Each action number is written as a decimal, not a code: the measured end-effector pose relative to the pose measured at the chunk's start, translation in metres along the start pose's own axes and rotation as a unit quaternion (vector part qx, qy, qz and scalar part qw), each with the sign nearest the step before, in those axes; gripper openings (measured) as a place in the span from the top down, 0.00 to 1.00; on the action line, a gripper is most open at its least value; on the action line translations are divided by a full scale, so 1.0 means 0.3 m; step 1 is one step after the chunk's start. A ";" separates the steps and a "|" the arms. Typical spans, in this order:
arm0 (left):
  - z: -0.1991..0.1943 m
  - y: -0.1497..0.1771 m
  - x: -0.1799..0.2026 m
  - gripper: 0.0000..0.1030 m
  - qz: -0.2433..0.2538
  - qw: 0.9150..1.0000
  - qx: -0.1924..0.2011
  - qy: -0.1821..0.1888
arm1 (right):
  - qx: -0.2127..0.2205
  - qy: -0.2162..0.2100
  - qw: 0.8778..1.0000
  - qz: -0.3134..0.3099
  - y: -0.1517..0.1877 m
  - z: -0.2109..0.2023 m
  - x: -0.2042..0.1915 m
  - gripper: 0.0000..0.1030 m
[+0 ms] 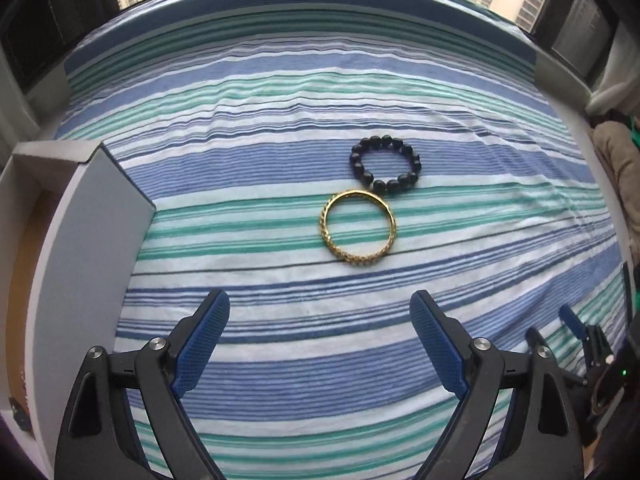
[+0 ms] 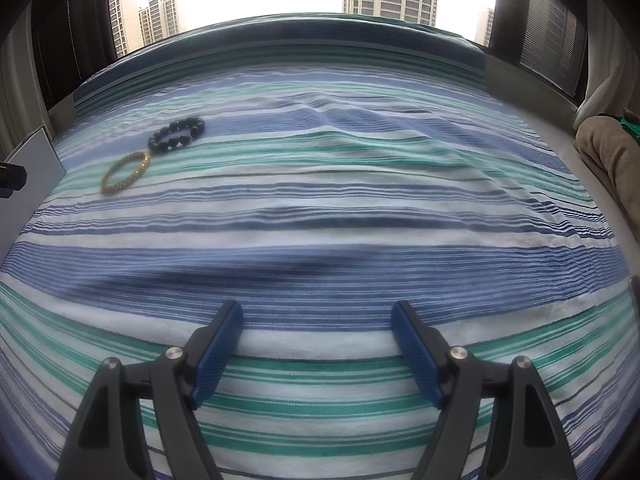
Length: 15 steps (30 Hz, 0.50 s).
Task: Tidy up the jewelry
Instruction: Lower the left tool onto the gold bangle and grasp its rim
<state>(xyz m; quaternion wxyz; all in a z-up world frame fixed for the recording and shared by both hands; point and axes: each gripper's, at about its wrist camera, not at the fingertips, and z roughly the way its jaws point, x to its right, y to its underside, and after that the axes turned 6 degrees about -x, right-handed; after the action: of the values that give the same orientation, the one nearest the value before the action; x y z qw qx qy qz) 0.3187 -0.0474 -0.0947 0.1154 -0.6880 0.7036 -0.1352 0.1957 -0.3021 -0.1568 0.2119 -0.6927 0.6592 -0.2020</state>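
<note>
A gold bangle (image 1: 358,229) lies flat on the striped cloth, touching a dark beaded bracelet (image 1: 386,164) just beyond it. My left gripper (image 1: 320,304) is open and empty, a short way in front of the bangle. A white box (image 1: 92,240) with a brown inside stands open at the left. In the right wrist view the bangle (image 2: 125,172) and beaded bracelet (image 2: 177,134) lie far off to the left. My right gripper (image 2: 317,312) is open and empty, low over the cloth.
The blue, green and white striped cloth (image 1: 280,92) covers the whole surface and is wrinkled in places. A window with tall buildings is behind it. A beige cushion (image 2: 608,152) sits at the right edge. The right gripper (image 1: 576,326) shows at the left view's right edge.
</note>
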 end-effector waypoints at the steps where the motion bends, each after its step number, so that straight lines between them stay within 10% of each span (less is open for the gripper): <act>1: 0.034 -0.031 0.011 0.14 0.001 1.000 0.007 -0.015 | 0.000 0.000 1.000 0.000 0.000 0.000 0.000 0.24; 11: 0.266 -0.083 0.000 0.21 -0.039 0.999 -0.003 -0.038 | 0.000 0.000 1.000 0.000 0.002 -0.001 -0.001 0.24; 13: 0.257 -0.073 -0.002 0.32 -0.037 0.999 0.002 -0.034 | 0.000 0.000 1.000 0.000 0.002 -0.001 0.000 0.24; 15: 0.242 -0.061 0.006 0.70 -0.023 0.999 0.007 -0.029 | 0.000 0.000 1.000 0.000 0.002 -0.001 0.000 0.24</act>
<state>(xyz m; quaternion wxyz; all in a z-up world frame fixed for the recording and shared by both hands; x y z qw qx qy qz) 0.3610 -0.0518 -0.1564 0.1376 -0.7068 0.6830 -0.1227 0.1951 -0.3021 -0.1570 0.2117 -0.6926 0.6592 -0.2024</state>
